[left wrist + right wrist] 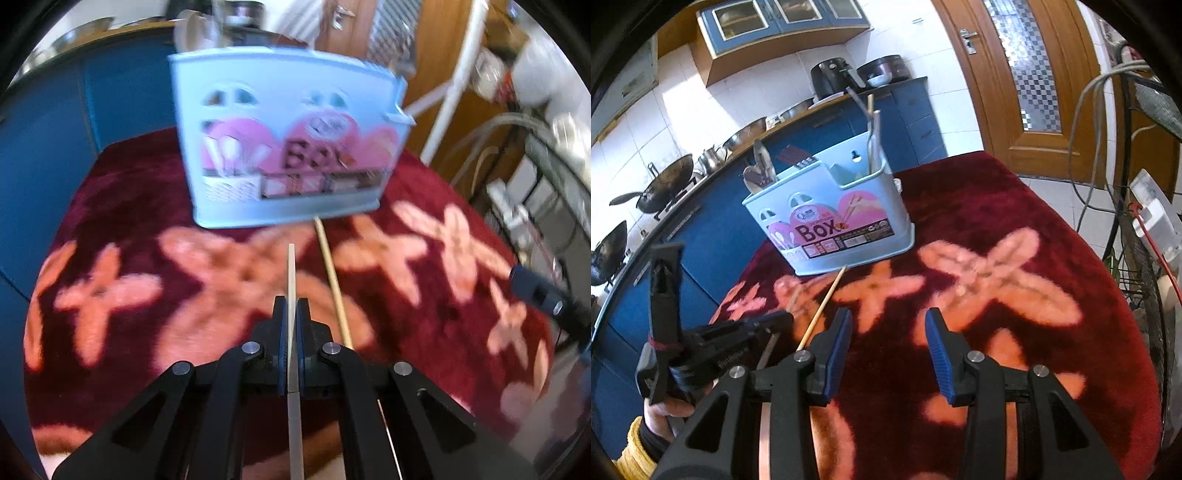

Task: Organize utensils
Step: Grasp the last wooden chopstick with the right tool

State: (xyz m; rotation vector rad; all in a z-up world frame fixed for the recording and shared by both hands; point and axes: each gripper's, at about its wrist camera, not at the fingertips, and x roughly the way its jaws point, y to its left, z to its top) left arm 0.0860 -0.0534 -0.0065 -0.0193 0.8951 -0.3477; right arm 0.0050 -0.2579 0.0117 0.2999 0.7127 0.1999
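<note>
A light blue utensil box (288, 147) with a pink label stands on the red flowered blanket (147, 206); it also shows in the right wrist view (831, 225), holding spoons and chopsticks. My left gripper (291, 306) is shut on a pale chopstick (291, 273) that points toward the box. A wooden chopstick (332, 280) lies on the blanket just right of it, its far end at the box's base; it also shows in the right wrist view (823, 306). My right gripper (888, 325) is open and empty above the blanket, right of the left gripper (768, 321).
A blue kitchen counter (713, 221) with woks and pots runs behind the table. A wooden door (1034, 74) is at the back right. Cables and a wire rack (1137, 221) stand at the right edge of the table.
</note>
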